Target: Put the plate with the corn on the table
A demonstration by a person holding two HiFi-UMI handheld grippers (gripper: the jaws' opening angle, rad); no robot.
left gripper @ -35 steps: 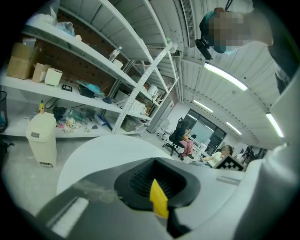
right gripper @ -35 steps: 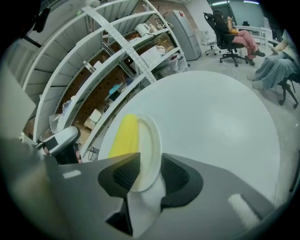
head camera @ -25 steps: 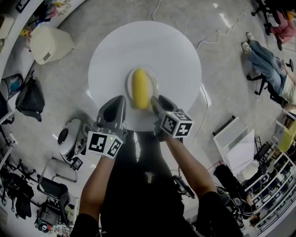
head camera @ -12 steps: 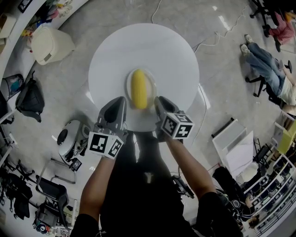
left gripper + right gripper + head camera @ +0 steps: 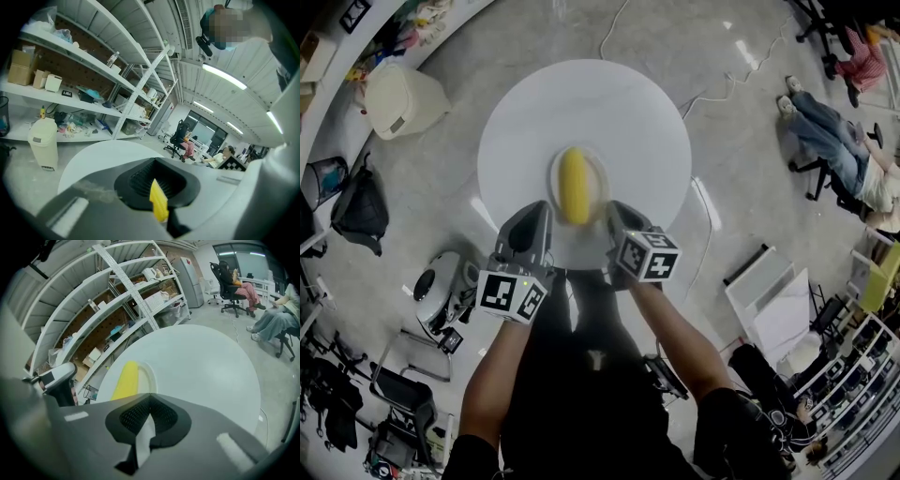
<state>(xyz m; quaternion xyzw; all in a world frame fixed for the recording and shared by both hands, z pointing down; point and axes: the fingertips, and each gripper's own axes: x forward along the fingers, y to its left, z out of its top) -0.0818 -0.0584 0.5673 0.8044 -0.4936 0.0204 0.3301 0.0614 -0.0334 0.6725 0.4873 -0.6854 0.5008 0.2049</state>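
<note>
cream bin (image 5: pixel 401 94) upper left; black bag (image 5: pixel 358 211), perhaps a backpack, below.

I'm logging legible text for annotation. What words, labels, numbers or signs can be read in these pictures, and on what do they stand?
No text can be read in any view.
Left marker cube, right marker cube: black-and-white square patterns only, no letters.
Shelf boxes: any print is too small and blurred to read.
</note>
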